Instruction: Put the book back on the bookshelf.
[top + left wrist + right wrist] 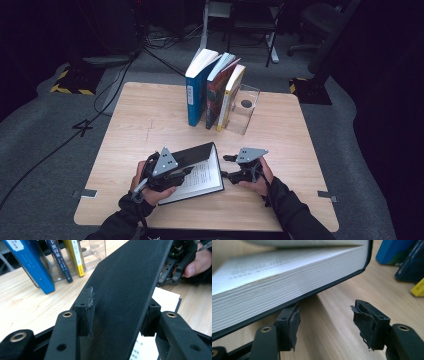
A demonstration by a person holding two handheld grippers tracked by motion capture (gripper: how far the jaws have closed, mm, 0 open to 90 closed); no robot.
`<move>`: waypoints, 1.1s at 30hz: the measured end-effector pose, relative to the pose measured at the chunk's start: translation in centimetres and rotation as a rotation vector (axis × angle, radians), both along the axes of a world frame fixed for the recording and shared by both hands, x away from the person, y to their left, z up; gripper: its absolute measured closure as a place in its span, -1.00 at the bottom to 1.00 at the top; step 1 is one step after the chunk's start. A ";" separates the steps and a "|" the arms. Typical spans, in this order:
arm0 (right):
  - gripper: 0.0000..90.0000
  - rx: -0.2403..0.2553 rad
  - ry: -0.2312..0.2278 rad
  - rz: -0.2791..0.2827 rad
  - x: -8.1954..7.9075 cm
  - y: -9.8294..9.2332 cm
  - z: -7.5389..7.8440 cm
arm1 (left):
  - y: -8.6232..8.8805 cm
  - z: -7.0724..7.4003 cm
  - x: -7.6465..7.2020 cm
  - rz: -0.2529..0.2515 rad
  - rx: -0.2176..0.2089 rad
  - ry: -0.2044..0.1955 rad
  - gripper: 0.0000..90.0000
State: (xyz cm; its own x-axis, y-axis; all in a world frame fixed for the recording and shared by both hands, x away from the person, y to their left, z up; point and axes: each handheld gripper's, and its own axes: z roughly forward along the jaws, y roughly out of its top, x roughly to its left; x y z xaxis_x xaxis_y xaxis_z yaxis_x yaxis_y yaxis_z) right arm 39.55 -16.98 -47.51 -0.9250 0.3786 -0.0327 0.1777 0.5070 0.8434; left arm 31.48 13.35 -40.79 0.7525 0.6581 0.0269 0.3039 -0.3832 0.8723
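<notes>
A black hardcover book (pixel 200 177) lies open on the wooden table (pixel 145 115) near its front edge, printed pages up. Its black front cover (pixel 192 152) is raised at a slant. My left gripper (pixel 182 174) is at the book's left side. In the left gripper view the cover (pixel 125 277) fills the gap of that gripper (pixel 118 315), with both pads against it. My right gripper (pixel 225 166) rests just right of the book. Its jaws (pixel 324 320) stand open over bare wood, and the left pad (pixel 293 322) sits under the lower edge of the page block (pixel 287 277).
Three books stand upright at the table's back: blue (pixel 196 87), dark red (pixel 216 92) and yellow (pixel 231 97). They lean on a clear plastic bookend (pixel 245 107). Cables and chair legs lie on the grey floor behind. Bare wood spreads between the standing books and the open one.
</notes>
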 end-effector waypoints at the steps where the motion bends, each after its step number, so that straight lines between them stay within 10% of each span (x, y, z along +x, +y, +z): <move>1: -0.11 0.022 -0.013 -0.004 -0.1 -0.1 0.3 | 0.2 0.1 0.0 -0.004 -0.012 0.004 0.19; 6: -0.10 0.069 -0.077 0.017 -1.4 0.6 2.0 | 0.9 0.4 -0.9 0.012 -0.040 0.030 0.14; 19: -0.07 0.164 -0.125 0.032 -1.7 3.2 5.0 | 3.4 -0.9 -4.2 0.106 -0.145 -0.056 0.11; 27: -0.07 0.199 -0.154 0.038 -1.8 3.6 6.2 | 4.0 -1.3 -3.1 0.049 -0.279 -0.031 0.07; 33: -0.07 0.212 -0.182 -0.027 -2.1 1.0 7.7 | 1.2 -1.4 -0.9 -0.067 -0.303 -0.018 0.02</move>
